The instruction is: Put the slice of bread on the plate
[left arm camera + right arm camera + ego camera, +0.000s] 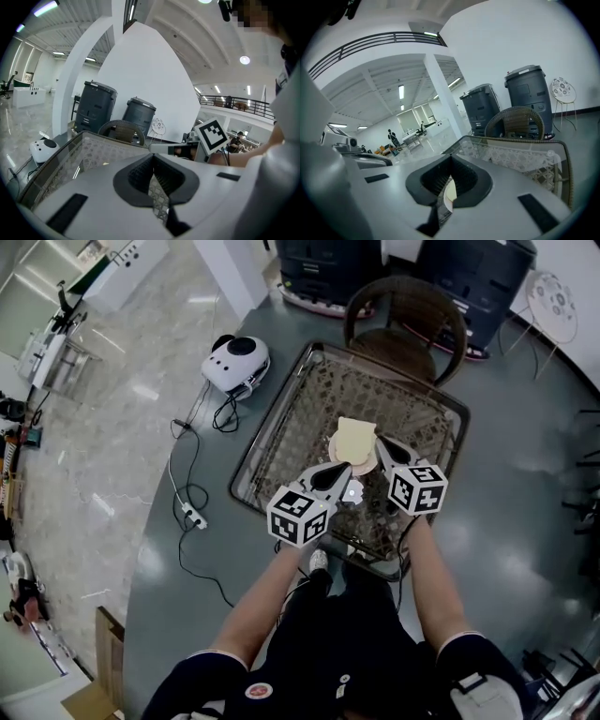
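At the frame's centre the slice of bread [354, 438] lies on the plate [335, 448], with the left gripper [339, 471] and right gripper [383, 450] just below, both pinched together and empty, so placing looks done; next, draw both clear

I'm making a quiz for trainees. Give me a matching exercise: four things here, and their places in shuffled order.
Things:
1 bread
2 chair
3 bins
4 white device

Places:
A on the floor, left of the table
B on the plate
C at the table's far side
D behind the chair

Pairs: 1-B; 2-C; 3-D; 4-A
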A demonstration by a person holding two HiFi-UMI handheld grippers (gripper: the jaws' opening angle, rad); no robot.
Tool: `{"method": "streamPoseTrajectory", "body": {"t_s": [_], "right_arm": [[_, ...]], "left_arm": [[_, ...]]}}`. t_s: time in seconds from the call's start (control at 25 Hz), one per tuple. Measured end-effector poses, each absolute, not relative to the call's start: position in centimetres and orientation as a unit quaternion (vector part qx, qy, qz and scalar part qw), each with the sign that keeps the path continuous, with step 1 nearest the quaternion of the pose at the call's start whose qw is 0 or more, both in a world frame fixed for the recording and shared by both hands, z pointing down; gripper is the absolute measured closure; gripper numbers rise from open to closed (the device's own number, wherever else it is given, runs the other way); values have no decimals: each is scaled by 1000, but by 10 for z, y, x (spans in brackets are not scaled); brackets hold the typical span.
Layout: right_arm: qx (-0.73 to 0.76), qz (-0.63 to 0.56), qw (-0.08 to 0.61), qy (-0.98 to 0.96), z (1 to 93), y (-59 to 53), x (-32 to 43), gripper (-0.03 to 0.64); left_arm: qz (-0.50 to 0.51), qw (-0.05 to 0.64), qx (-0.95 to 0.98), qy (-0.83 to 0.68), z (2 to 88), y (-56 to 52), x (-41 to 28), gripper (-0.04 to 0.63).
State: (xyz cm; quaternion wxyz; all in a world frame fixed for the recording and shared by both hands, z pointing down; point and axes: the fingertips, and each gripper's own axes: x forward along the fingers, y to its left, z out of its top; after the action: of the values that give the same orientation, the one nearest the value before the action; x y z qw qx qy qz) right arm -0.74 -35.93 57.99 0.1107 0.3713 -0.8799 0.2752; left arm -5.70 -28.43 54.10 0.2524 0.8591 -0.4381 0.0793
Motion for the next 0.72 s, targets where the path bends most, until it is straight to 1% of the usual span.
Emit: {"method": "streamPoseTrajectory", "body": {"t_s": [0.72], "right_arm": [[352,201,24,-914,447,-275,3,612]], "left_arm": [[24,188,905,-382,439,-245,-33,589]]}}
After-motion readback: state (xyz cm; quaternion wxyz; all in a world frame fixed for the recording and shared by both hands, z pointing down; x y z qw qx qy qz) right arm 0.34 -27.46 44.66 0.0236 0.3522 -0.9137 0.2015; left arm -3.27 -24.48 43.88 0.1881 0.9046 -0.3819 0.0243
